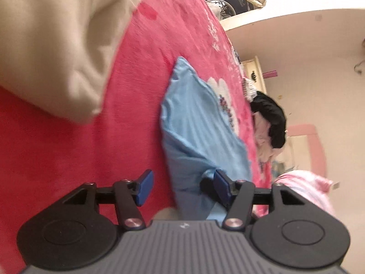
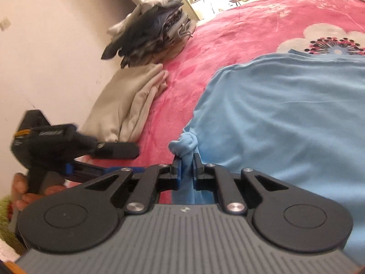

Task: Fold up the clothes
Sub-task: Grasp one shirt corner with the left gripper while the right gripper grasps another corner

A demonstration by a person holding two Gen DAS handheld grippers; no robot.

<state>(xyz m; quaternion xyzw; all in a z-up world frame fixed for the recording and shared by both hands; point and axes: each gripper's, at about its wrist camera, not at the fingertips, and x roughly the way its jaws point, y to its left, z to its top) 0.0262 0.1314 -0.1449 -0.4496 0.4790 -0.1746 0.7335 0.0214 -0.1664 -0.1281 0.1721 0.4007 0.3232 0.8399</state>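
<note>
The right tool [image 2: 187, 171] is clamped on a bunched edge of the light-blue garment [image 2: 285, 118], which lies spread on the pink bed blanket [image 2: 239, 29]. The left tool [image 1: 182, 187] is wide open and holds nothing; it hovers at the garment's near edge. Judged progress: early, no fold visible. A beige folded item [image 2: 132, 105] lies at 10 o'clock, with stacked clothes [image 2: 155, 32] at 11 o'clock against the wall.

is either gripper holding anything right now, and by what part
The right gripper is shut on the blue shirt, pinching a bunched bit of its near edge. The left gripper is open and holds nothing.
</note>
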